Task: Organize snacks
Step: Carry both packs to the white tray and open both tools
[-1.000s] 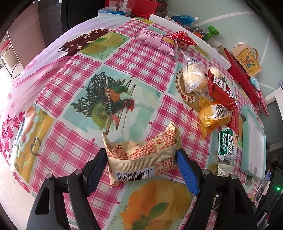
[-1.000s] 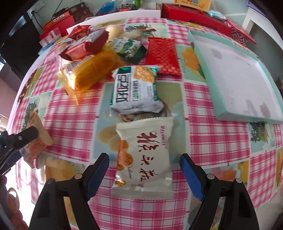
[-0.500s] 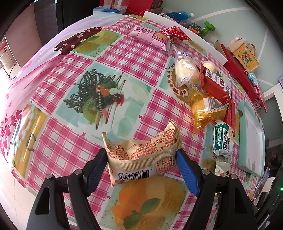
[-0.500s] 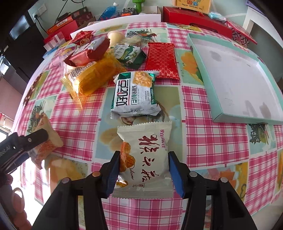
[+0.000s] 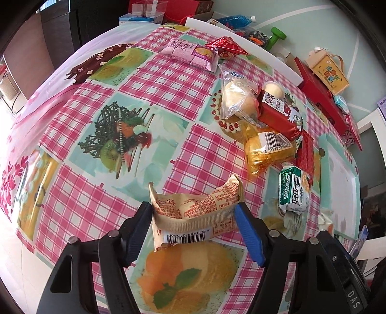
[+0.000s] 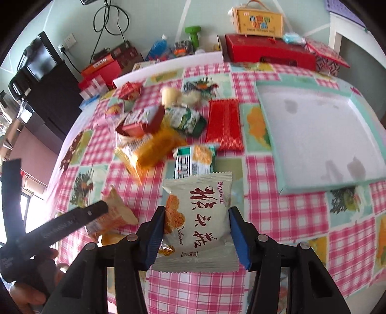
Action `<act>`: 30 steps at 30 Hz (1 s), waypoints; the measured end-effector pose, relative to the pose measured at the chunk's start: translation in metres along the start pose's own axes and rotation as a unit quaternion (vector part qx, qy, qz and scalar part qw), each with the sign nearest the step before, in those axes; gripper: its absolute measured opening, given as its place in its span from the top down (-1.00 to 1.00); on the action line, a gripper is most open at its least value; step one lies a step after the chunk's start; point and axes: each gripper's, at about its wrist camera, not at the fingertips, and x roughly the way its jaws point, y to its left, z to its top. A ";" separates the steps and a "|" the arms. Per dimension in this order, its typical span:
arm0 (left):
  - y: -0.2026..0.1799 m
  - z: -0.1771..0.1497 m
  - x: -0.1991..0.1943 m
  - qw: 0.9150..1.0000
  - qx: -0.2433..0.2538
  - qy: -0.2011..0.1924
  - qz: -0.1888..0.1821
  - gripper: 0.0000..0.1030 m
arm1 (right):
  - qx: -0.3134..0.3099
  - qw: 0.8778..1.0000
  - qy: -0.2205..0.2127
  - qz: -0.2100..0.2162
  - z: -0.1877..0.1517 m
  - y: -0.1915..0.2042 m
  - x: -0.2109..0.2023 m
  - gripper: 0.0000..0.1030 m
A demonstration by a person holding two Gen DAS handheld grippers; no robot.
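My left gripper (image 5: 193, 215) is shut on a beige and orange snack packet (image 5: 193, 217), held above the checked tablecloth. My right gripper (image 6: 196, 224) is shut on a white packet with red characters (image 6: 197, 217) and has it lifted off the table. The left gripper and its beige packet (image 6: 113, 215) show at the lower left of the right wrist view. A pile of snacks lies mid-table: a yellow cake bag (image 5: 267, 149), a red bar packet (image 5: 279, 113), a bun in clear wrap (image 5: 236, 99), a green and white packet (image 5: 293, 190). A white tray with a teal rim (image 6: 357, 186) lies to the right.
A pink packet (image 5: 188, 54) and a red pyramid packet (image 5: 224, 46) lie at the far side. A flat red packet (image 6: 225, 123) lies beside the tray. Red boxes (image 6: 267, 50), a yellow case (image 6: 258, 20) and a green dumbbell (image 6: 193, 36) stand beyond the table.
My right gripper closed on the white packet and has lifted it, tilting the view up. My left gripper keeps the beige packet and has risen slightly.
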 end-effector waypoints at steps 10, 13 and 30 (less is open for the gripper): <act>-0.002 0.004 0.026 1.000 -0.019 0.018 -0.006 -0.61 | 0.015 1.000 0.024 -0.004 -0.009 -0.012 0.022 -0.06; -0.005 0.008 0.035 0.999 -0.024 0.021 -0.008 -0.65 | 0.018 0.999 0.028 -0.004 -0.009 -0.014 0.026 -0.06; -0.052 0.020 0.057 1.000 0.006 0.010 0.003 -0.35 | 0.037 0.999 0.038 0.010 -0.009 -0.024 0.032 -0.06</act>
